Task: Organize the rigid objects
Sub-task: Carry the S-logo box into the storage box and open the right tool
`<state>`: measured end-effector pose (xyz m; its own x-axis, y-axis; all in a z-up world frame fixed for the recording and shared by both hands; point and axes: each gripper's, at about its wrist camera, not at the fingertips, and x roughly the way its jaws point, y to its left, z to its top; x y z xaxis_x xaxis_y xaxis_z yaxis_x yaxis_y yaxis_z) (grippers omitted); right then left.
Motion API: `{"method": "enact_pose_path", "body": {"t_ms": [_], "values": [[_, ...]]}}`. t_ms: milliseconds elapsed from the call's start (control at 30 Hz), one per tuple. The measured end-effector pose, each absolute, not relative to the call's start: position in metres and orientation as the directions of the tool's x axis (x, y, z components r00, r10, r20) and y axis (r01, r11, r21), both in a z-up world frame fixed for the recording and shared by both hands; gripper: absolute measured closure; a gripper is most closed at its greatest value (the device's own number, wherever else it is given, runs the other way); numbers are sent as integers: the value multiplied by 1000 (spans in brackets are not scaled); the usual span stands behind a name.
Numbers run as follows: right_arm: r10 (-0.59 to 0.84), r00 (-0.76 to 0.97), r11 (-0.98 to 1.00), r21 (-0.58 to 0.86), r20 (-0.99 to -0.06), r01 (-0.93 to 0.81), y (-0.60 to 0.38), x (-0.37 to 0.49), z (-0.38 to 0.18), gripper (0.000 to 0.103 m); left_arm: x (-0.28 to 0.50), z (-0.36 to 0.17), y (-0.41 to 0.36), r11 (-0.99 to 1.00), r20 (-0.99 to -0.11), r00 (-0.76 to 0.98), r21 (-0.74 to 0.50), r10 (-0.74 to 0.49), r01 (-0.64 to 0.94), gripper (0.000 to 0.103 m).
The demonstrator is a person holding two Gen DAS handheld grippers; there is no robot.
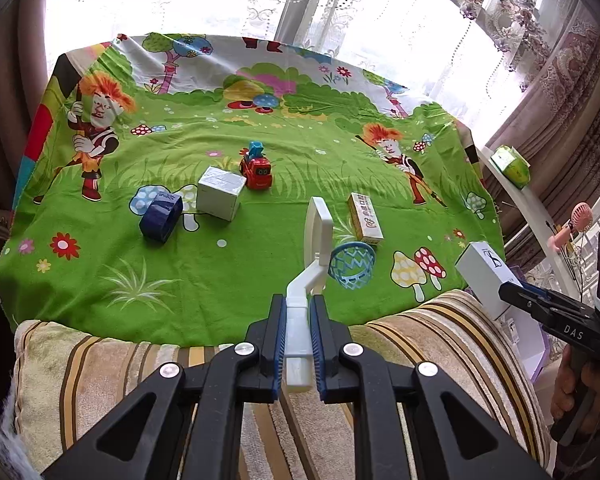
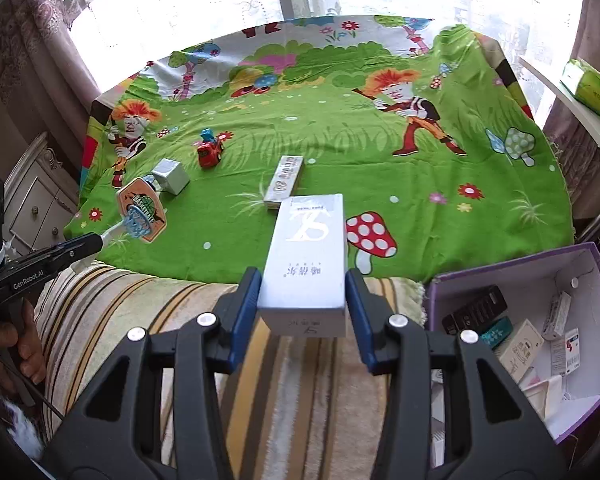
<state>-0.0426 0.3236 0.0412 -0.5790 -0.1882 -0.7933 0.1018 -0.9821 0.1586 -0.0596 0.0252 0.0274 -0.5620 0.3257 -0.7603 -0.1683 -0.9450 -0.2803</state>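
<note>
Task partly complete. Purple storage box (image 2: 596, 264) at right already holding several small cartons.

Right gripper (image 2: 302, 304) clamped on tall white carton (image 2: 306, 252), carried above striped cushion (image 2: 204, 320), not yet over the box. Left gripper (image 1: 298, 336) shut tight on stem of toy basketball hoop (image 1: 350, 266), lifted clear of green cloth (image 1: 260, 240).

Remaining on cloth: red toy truck (image 1: 256, 170), white cube box (image 1: 220, 192), blue tape ring (image 1: 161, 216), narrow carton (image 1: 365, 218). 4 items outstanding, plus 2 in transit.

Left gripper (image 1: 298, 340) clamped; right gripper (image 2: 302, 304) gripping, angled down.
</note>
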Motion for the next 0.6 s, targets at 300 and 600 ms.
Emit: {"method": "enact_pose_path", "body": {"t_ms": [300,600], "values": [[-25,-574,-980,132,-818,-146,446,-16,23,55,-57,34,62,-935,-763,-540,-265,354,-237,90],[82,-547,-928,136,-833,-347,529,-4,4,55,-56,37,94,-926,-775,-517,-244,364,-287,90]]}}
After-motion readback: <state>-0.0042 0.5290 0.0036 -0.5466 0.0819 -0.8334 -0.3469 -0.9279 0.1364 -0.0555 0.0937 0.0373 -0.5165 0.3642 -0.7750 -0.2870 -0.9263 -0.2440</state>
